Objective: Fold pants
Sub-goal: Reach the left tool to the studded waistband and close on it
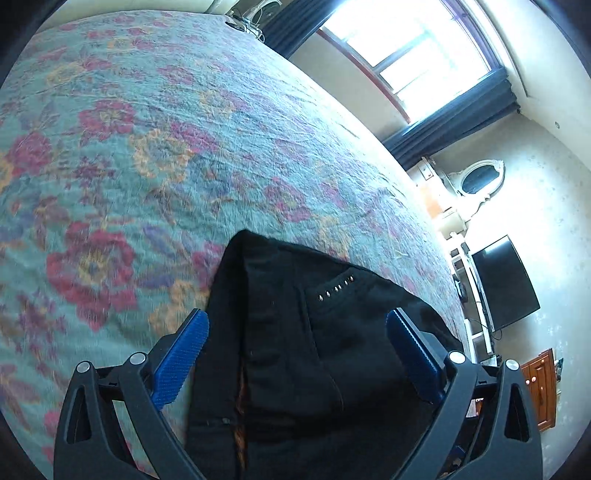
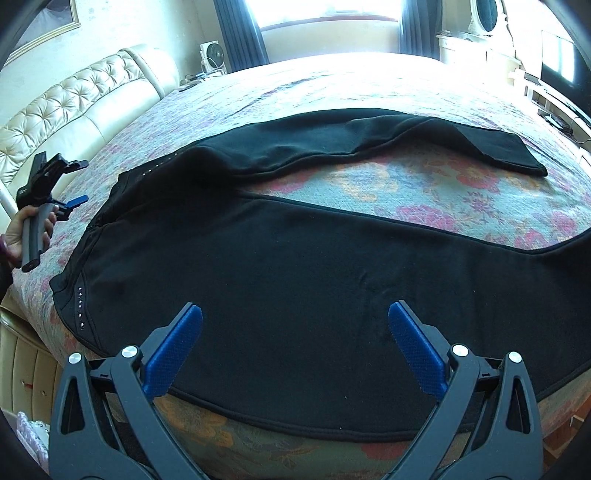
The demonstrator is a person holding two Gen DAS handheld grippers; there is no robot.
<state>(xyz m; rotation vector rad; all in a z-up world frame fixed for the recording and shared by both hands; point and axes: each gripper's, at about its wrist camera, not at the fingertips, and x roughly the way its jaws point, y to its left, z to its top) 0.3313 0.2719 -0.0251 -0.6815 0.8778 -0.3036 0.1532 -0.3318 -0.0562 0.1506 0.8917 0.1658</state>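
Black pants (image 2: 295, 266) lie spread on a floral bedspread (image 2: 406, 188), legs apart in a V, waistband at the left, the near leg running right. Small studs (image 2: 79, 302) mark a pocket edge. My right gripper (image 2: 295, 317) is open, hovering over the near leg's thigh, holding nothing. My left gripper (image 1: 297, 325) is open above the waistband end of the pants (image 1: 295, 332), its blue fingertips either side of the cloth. The left gripper also shows in the right wrist view (image 2: 75, 203), held by a hand beside the waistband.
A cream tufted headboard (image 2: 74, 99) stands at the left. A window with dark curtains (image 2: 240, 26), a fan (image 2: 212, 55), a white dresser with oval mirror (image 2: 487, 22) and a TV (image 1: 506, 280) line the far walls. The bed's near edge (image 2: 258, 450) lies below the right gripper.
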